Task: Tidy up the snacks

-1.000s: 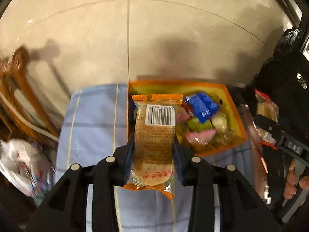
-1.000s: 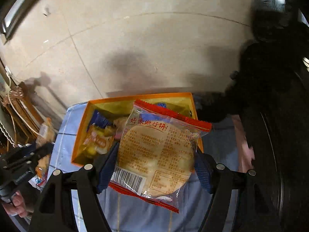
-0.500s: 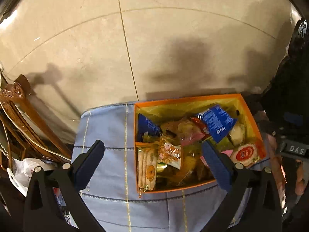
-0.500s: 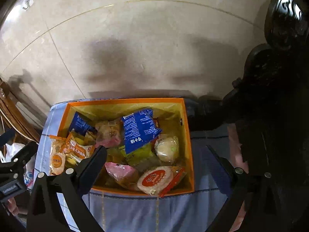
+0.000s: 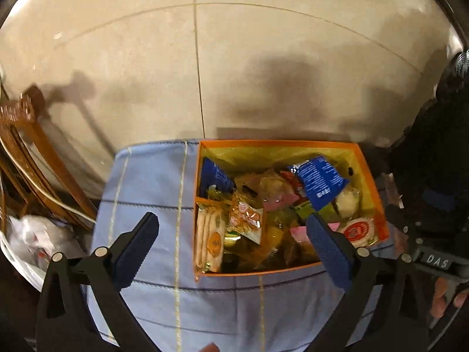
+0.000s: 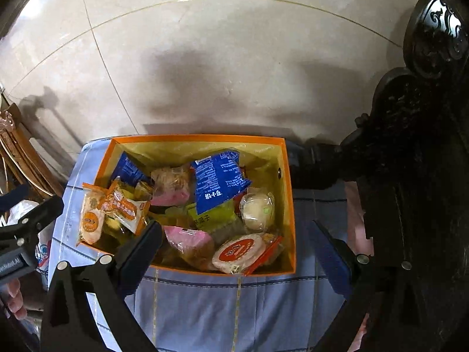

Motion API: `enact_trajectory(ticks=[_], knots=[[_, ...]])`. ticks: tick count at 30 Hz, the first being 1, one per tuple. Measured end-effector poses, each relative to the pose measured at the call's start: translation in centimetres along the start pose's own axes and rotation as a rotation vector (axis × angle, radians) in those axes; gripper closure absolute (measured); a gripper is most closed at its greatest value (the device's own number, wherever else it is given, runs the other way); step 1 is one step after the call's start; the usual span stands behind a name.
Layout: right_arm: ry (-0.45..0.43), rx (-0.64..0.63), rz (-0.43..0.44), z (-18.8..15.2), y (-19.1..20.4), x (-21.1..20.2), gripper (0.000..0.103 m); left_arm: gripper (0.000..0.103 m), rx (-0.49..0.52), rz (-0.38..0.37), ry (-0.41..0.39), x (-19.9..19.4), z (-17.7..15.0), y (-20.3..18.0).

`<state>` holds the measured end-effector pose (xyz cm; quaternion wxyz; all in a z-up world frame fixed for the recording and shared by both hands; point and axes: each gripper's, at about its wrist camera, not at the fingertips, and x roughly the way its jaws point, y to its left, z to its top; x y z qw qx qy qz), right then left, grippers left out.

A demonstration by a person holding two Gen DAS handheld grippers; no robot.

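An orange box with a yellow lining sits on a blue checked cloth and holds several wrapped snacks. An orange cracker packet leans at its left end. A round red-labelled cake packet lies at its near right corner. A blue packet lies on top. My left gripper is open and empty above the box's near left side. My right gripper is open and empty above the box's near edge.
A beige tiled wall stands behind the table. A wooden chair and a white plastic bag are at the left. Dark carved furniture stands at the right. The other gripper's body shows at each view's edge.
One second ago each gripper was shut on a packet over the box. Both opened and let go; the cracker packet and the round cake packet now lie in the box. Both grippers drew back.
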<state>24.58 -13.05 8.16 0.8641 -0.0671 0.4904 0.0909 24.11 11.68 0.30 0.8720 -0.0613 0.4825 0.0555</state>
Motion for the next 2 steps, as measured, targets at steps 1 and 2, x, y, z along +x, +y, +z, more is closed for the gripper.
enact_trajectory(ticks=[1, 2], knots=[[-0.016, -0.003, -0.008, 0.07, 0.03, -0.31, 0.004, 0.004, -0.006, 0.002, 0.007, -0.02, 0.05, 0.18], [-0.027, -0.007, -0.019, 0.11, 0.06, -0.53, 0.004, 0.004, -0.002, 0.015, 0.005, -0.09, 0.06, 0.24]])
